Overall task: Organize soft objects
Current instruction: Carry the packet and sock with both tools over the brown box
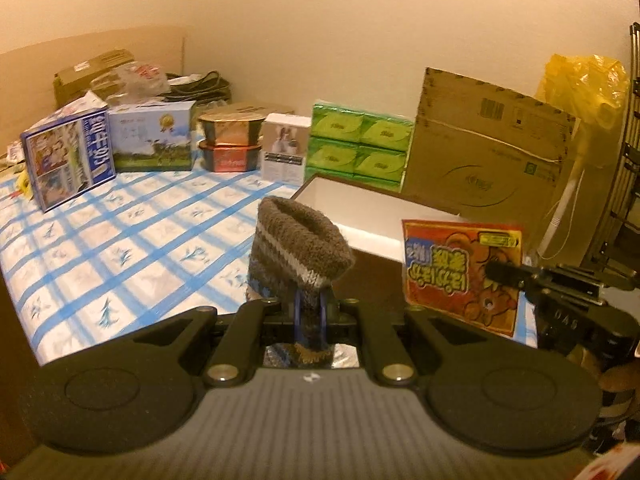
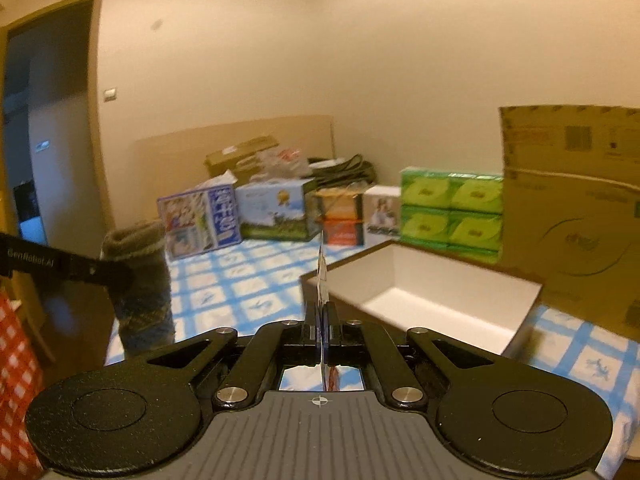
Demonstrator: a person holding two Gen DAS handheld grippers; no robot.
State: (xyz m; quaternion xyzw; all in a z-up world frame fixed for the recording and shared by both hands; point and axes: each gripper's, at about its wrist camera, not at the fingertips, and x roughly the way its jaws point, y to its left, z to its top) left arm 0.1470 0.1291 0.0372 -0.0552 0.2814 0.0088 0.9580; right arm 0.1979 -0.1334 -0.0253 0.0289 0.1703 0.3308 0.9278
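Observation:
My left gripper [image 1: 309, 312] is shut on a brown-and-blue striped knit sock [image 1: 298, 248], which stands up from the jaws with its open cuff on top. The same sock [image 2: 140, 280] and left gripper [image 2: 114, 276] show at the left of the right wrist view. My right gripper [image 2: 323, 316] is shut on a flat red-and-orange cartoon packet [image 2: 321, 280], seen edge-on here. From the left wrist view the packet [image 1: 456, 268] shows its printed face, with the right gripper [image 1: 496, 272] pinching its right edge. An open white-lined box [image 2: 424, 300] lies just ahead, also seen as the box [image 1: 372, 216] behind the sock.
A blue-checked cloth [image 1: 120, 248] covers the surface. Along the far wall stand printed cartons [image 1: 68, 156], stacked food tubs [image 1: 230, 144], green tissue packs [image 1: 358, 144] and a big cardboard sheet [image 1: 488, 152]. A yellow bag [image 1: 584, 80] hangs at right. A doorway [image 2: 44, 120] opens at left.

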